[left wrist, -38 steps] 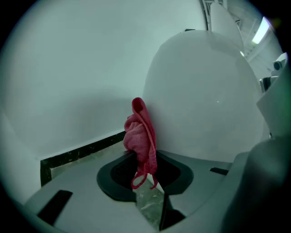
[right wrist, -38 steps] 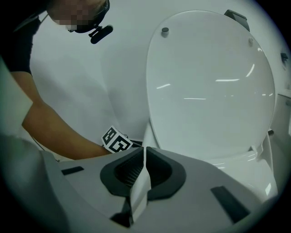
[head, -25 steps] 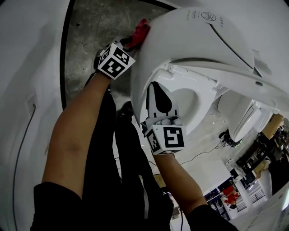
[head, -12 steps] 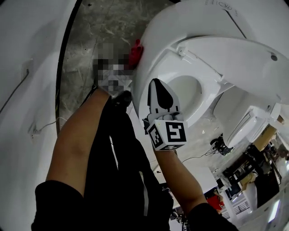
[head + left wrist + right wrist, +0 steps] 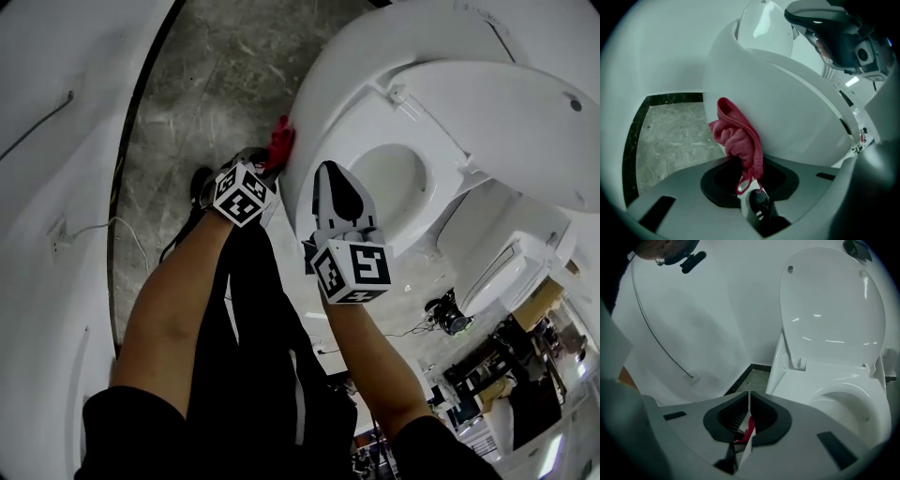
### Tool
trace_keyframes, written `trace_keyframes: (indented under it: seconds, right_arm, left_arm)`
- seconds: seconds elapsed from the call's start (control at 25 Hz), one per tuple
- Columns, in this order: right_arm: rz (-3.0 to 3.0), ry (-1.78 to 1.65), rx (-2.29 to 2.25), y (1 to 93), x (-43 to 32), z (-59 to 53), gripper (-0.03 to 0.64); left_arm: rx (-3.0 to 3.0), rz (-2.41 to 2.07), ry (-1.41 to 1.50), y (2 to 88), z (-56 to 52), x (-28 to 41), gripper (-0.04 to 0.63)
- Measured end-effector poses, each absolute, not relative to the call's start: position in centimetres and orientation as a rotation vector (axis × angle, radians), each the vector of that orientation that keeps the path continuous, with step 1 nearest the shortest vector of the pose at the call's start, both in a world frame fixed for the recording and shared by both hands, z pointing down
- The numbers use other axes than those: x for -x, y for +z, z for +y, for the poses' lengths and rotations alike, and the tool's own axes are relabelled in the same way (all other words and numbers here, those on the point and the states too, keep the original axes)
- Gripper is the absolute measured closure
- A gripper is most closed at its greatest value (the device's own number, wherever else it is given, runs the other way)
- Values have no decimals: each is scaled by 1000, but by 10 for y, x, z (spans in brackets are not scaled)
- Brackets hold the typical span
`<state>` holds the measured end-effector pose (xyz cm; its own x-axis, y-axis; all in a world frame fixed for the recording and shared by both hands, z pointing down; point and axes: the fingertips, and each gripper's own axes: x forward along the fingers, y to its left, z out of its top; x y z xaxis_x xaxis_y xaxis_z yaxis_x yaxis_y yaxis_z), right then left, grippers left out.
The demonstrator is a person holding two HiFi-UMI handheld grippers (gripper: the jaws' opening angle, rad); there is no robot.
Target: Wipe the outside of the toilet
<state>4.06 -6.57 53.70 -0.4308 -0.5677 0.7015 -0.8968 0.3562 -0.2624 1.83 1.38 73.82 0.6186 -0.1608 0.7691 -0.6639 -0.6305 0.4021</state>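
Observation:
A white toilet [image 5: 330, 70] fills the upper right of the head view, its lid [image 5: 511, 103] raised over the open bowl [image 5: 398, 178]. My left gripper [image 5: 271, 161] is shut on a red cloth [image 5: 280, 139] and holds it against the bowl's outer left side. In the left gripper view the red cloth [image 5: 739, 139] hangs bunched from the left gripper [image 5: 747, 176] and touches the curved toilet wall [image 5: 792, 112]. My right gripper [image 5: 335, 187] hovers over the bowl's near rim, shut and holding nothing. In the right gripper view, the right gripper [image 5: 749, 397] points at the toilet rim [image 5: 825, 380].
Grey stone floor [image 5: 202, 89] lies left of the toilet, bordered by a dark strip and a white curved wall [image 5: 52, 141] with a thin cable [image 5: 94, 228]. More white fixtures [image 5: 502, 258] and clutter stand at the lower right. The person's dark trousers [image 5: 253, 347] sit below the grippers.
The left gripper has drawn the red cloth along the bowl's outer side, closer to the right gripper. The right gripper has stayed near the rim, still shut.

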Motion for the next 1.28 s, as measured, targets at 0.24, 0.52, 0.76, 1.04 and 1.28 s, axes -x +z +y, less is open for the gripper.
trace_keyframes:
  seconds: [0.24, 0.52, 0.76, 1.04, 1.28]
  right_arm:
    - [-2131, 894, -1321, 537, -33, -66, 577]
    - [-2148, 944, -1292, 530, -24, -56, 577]
    - [-2240, 915, -1206, 508, -9, -72, 577]
    - [-2236, 811, -1358, 507, -21, -149, 577]
    - [-2157, 847, -1481, 522, -28, -196, 577]
  left_arm:
    - [-2092, -554, 910, 731, 71, -32, 494]
    - [-1895, -171, 809, 711, 176, -45, 491]
    - [-1760, -685, 688, 716, 64, 52, 490]
    - [-2034, -873, 731, 717, -184, 83, 491]
    - [-2233, -751, 715, 742, -312, 26, 491]
